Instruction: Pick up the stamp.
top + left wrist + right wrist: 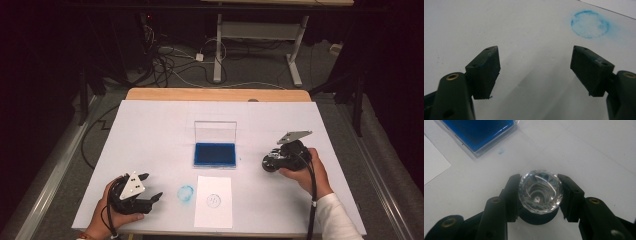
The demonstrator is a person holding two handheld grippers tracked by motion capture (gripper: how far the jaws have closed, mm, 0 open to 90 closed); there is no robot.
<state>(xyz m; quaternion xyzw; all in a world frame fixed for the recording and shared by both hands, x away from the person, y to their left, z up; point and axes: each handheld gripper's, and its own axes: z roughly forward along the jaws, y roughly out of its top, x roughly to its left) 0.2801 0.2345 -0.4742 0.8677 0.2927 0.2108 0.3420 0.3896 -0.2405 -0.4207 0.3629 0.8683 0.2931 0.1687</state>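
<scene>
While the right gripper (pixel 540 195) clamps a round faceted clear-topped stamp (pixel 541 191), an open blue ink pad case (pixel 215 154) lies just beyond it on the white table sheet (pixel 150 135); the left gripper (pixel 535 70) gapes empty.

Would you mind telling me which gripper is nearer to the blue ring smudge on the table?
Left. The left gripper sits just to the left of the smudge, jaws open. The right gripper is farther off to its right and beyond, near the ink pad, clamped on a stamp.
</scene>
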